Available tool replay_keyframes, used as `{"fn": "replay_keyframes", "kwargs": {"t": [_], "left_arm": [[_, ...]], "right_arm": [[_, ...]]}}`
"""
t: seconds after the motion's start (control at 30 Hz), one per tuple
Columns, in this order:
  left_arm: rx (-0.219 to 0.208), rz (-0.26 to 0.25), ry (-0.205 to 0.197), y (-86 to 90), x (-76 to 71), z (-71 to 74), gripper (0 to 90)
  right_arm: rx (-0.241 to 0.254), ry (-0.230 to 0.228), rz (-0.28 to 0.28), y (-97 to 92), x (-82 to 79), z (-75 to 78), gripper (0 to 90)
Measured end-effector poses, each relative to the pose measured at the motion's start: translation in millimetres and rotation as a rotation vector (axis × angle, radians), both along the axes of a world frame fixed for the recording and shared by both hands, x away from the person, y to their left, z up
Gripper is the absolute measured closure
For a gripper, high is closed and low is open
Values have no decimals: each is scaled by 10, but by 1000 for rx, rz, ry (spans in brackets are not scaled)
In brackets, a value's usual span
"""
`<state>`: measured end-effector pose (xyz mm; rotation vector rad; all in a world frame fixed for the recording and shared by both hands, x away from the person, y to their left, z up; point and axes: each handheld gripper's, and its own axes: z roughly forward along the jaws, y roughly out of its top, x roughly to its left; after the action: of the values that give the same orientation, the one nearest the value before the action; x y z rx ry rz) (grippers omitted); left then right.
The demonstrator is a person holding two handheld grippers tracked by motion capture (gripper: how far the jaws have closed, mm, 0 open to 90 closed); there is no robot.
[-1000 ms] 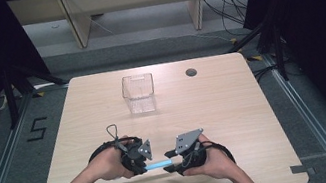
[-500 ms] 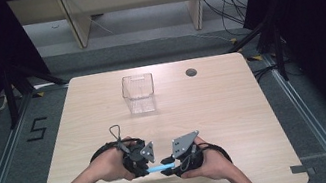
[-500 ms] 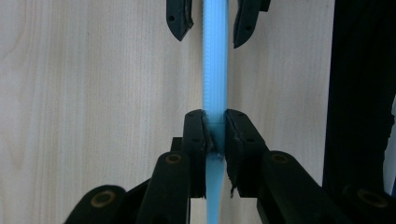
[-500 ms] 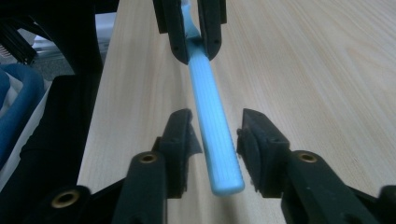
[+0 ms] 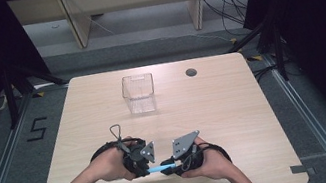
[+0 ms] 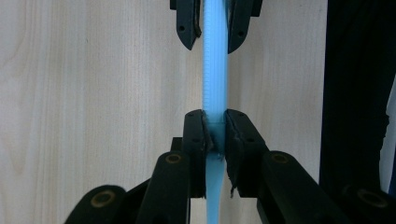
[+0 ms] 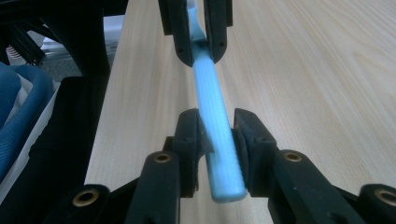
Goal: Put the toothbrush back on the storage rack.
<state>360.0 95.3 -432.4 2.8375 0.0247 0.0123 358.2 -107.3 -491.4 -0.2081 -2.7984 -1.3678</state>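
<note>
A light blue ribbed plastic stick point(image 5: 156, 169) spans level between the two grippers, just above the table near its front edge. My left gripper point(image 5: 149, 169) is shut on one end of the stick point(image 6: 215, 70), with its pads tight on both sides. My right gripper point(image 5: 164, 164) faces it from the other side. Its jaws have just been closing, and they now press on the other end of the stick point(image 7: 212, 102). In the left gripper view the right gripper point(image 6: 214, 32) is at the top. In the right gripper view the left gripper point(image 7: 198, 46) is at the top.
A clear, empty plastic box point(image 5: 139, 93) stands at the far middle of the wooden table point(image 5: 235, 109). A round cable hole point(image 5: 191, 72) lies to its right. Both forearms come in from the front edge. Beyond the table are dark floor, cables and shelving.
Both hands keep their place near the front edge with the blue stick between them. Nothing else has visibly moved.
</note>
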Motion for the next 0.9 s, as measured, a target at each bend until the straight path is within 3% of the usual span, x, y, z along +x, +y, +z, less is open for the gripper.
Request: {"fn": "replay_keyframes", "kwargs": {"t": [0.17, 0.2, 0.27, 0.6, 0.9], "left_arm": [[-1, -4, -2, 2, 5, -2, 781], [-1, -5, -2, 2, 6, -3, 781], [-2, -7, -2, 2, 7, -4, 781], [-14, -7, 5, -4, 13, -7, 777], [-9, -23, 5, 4, 26, 3, 772]], "right_arm": [[8, 3, 8, 5, -4, -5, 751], [1, 24, -8, 0, -23, 0, 753], [10, -1, 14, 6, -1, -5, 757], [6, -20, 34, -2, 4, -1, 779], [12, 4, 24, -10, -15, -4, 785]]}}
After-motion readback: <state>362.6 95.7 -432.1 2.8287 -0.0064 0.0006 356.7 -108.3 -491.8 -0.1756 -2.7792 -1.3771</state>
